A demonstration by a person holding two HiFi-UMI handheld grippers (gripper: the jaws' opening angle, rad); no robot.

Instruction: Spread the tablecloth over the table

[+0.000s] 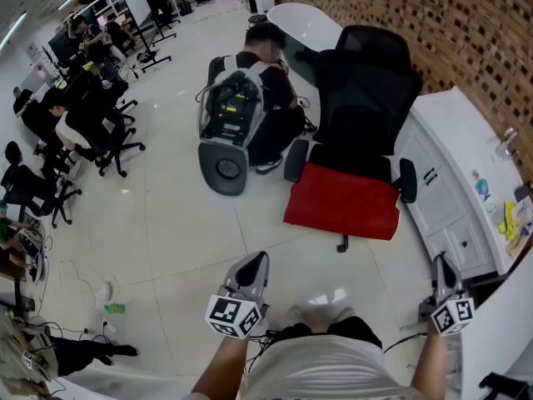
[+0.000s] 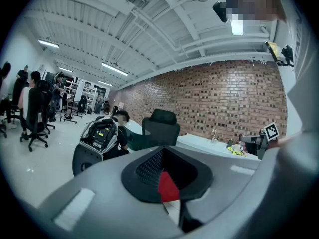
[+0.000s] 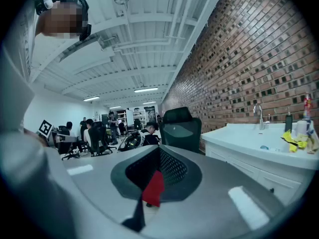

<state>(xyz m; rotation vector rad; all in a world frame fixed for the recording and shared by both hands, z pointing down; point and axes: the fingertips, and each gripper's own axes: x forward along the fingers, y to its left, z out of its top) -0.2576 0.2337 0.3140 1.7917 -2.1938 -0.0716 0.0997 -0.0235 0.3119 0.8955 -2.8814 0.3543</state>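
Note:
A folded red tablecloth (image 1: 343,202) lies on the seat of a black office chair (image 1: 366,86) ahead of me. Low at the left, my left gripper (image 1: 255,263) is shut with nothing in it and points toward the chair, well short of the cloth. My right gripper (image 1: 440,265) is also shut and empty, low at the right beside the counter. Through the gap in the closed jaws, the red tablecloth (image 2: 168,187) shows in the left gripper view. The right gripper view shows the red tablecloth (image 3: 153,188) the same way. A white rounded tabletop (image 1: 304,23) stands behind the chair.
A person (image 1: 265,98) crouches left of the chair beside a grey backpack-like device (image 1: 226,127). A white counter with cabinets (image 1: 454,140) runs along the brick wall at right, with small items on it. Seated people and office chairs (image 1: 83,132) fill the far left.

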